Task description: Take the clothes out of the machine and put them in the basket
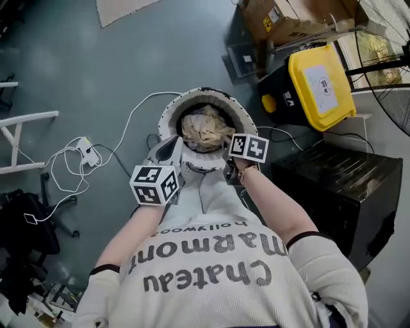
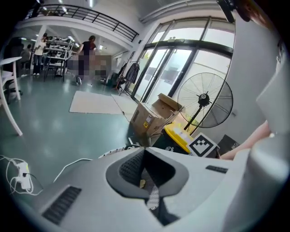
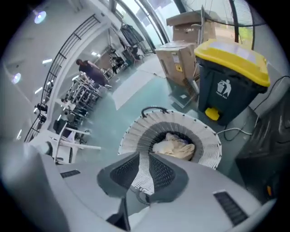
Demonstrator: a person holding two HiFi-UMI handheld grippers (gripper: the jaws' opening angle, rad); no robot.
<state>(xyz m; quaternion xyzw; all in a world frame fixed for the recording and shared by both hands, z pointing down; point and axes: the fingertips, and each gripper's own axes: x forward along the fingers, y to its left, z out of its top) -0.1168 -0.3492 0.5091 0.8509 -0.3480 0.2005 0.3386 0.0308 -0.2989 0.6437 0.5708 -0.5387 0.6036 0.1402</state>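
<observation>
A round white basket (image 1: 172,110) stands on the floor below me with crumpled beige clothes (image 1: 205,131) piled inside. Both grippers hang just above its near rim. My left gripper (image 1: 168,152) is at the near left; in the left gripper view (image 2: 144,148) its jaws meet at the tips with no cloth between them. My right gripper (image 1: 229,165) is at the near right. In the right gripper view (image 3: 144,152) its jaws are drawn almost together and empty, and the ribbed basket rim (image 3: 208,136) and the clothes (image 3: 174,147) show beyond. No washing machine door is visible.
A black bin with a yellow lid (image 1: 317,83) and cardboard boxes (image 1: 282,19) stand behind the basket on the right. A black cabinet (image 1: 339,186) is close on the right, beside a floor fan (image 1: 391,64). White cable and a power strip (image 1: 83,150) lie on the floor at left.
</observation>
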